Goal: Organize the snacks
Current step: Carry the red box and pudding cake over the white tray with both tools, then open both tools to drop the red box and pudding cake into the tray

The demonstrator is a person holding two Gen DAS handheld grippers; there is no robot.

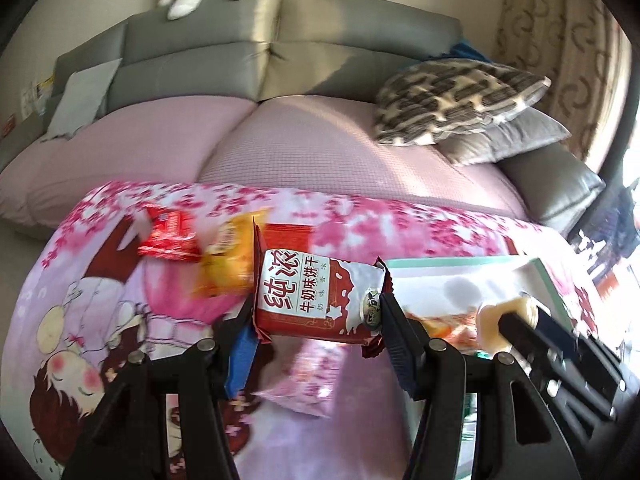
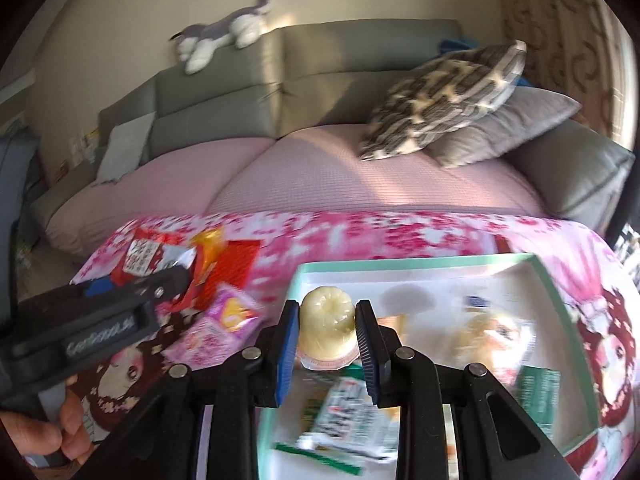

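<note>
Before the sofa (image 1: 280, 128), over the desk (image 1: 400, 224), our left hand-held gripper (image 1: 318, 308) grasps a biscuit packet (image 1: 316, 296), our right hand-held gripper (image 2: 328, 320) a jelly cup (image 2: 326, 320); either may slip short of the box (image 2: 552, 300).

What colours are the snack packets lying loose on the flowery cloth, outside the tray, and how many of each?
Red: 2 (crinkled red packet, flat red packet)
Orange: 1 (orange packet)
Pink: 1 (pink packet)
Total: 4, leaving out the biscuit packet in the left gripper.
</note>
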